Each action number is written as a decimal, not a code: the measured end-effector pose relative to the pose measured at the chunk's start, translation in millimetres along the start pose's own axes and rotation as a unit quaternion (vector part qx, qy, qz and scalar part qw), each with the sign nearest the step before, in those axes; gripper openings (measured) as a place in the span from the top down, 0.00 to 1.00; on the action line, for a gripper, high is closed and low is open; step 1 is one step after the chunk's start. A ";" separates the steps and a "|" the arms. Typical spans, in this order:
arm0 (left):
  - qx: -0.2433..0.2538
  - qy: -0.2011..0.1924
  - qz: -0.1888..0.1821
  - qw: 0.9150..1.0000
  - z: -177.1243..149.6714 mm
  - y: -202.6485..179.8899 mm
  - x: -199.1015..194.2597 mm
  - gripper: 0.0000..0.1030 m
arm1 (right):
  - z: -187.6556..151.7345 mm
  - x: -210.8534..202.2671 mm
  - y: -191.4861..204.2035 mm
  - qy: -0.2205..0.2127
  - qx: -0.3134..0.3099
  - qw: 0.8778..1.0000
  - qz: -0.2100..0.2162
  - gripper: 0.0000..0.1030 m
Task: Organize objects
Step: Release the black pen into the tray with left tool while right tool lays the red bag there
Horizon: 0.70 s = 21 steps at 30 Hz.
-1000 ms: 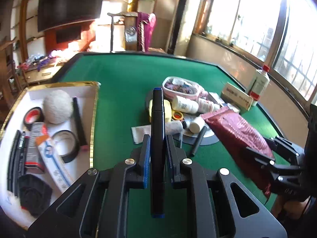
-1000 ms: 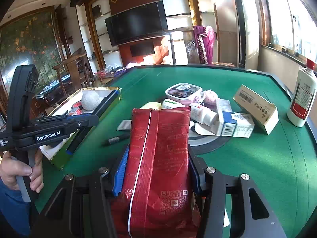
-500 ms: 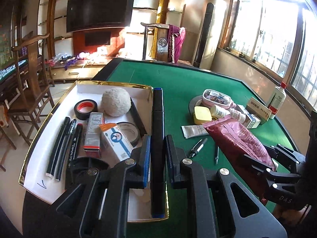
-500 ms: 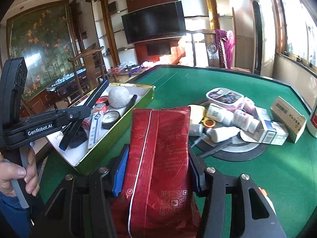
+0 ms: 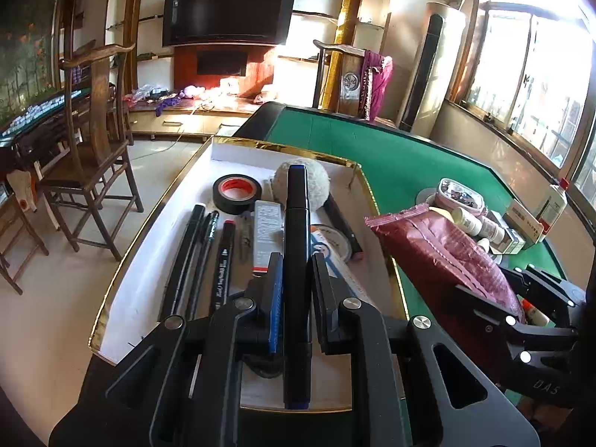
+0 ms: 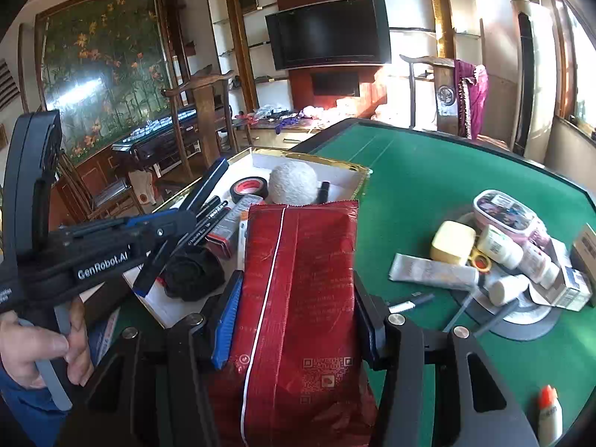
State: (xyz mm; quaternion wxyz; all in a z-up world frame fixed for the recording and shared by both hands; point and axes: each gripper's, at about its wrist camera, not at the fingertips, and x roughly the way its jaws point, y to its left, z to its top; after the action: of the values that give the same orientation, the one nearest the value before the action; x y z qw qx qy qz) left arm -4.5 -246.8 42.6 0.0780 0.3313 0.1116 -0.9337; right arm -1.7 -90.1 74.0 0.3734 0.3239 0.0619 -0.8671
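Observation:
My left gripper (image 5: 296, 272) is shut on a long black marker with blue ends (image 5: 297, 246), held above the white gold-rimmed box (image 5: 156, 260). The same marker (image 6: 208, 182) and left gripper (image 6: 178, 219) show at the left of the right wrist view, over the box (image 6: 164, 305). My right gripper (image 6: 296, 294) is shut on a red foil packet (image 6: 298, 290), which hangs near the box's right rim; that packet (image 5: 439, 253) and right gripper (image 5: 495, 287) appear at the right of the left wrist view. The box holds a white ball (image 5: 320, 182), a tape roll (image 5: 236, 192) and several pens (image 5: 197, 257).
On the green table (image 6: 428, 171) a pile rests around a grey disc (image 6: 521, 320): a yellow case (image 6: 452, 242), a tube (image 6: 432, 272), white bottles (image 6: 499, 247), a pink tub (image 6: 504, 210) and small boxes. A glue bottle (image 6: 549, 415) lies near the front. Wooden chairs (image 5: 93, 156) stand left of the table.
Both grippers have swung left, from over the table's pile to the white box. The marker now hangs above the box's contents, and the red packet has come up beside the box's right rim.

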 end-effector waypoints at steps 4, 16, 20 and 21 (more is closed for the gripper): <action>-0.011 0.011 0.015 1.000 2.1 21.1 6.8 0.86 | 17.8 19.4 8.5 0.004 0.002 1.000 0.000 0.49; -0.032 0.059 0.017 0.998 -4.5 56.3 31.4 0.86 | 50.0 90.1 25.4 0.045 0.023 0.999 -0.003 0.49; -0.034 0.069 0.017 0.997 -7.0 57.0 38.1 0.86 | 45.2 107.1 29.1 0.068 0.024 0.997 -0.003 0.49; -0.034 0.071 0.018 0.997 -7.7 57.4 40.2 0.86 | 43.6 109.9 29.8 0.072 0.023 0.997 -0.007 0.49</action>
State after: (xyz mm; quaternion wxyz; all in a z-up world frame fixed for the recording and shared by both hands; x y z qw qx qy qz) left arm -18.1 -302.9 2.2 0.0976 0.3960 0.1430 -0.9018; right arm -59.9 -193.3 45.3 0.3545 0.3932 0.0711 -0.8454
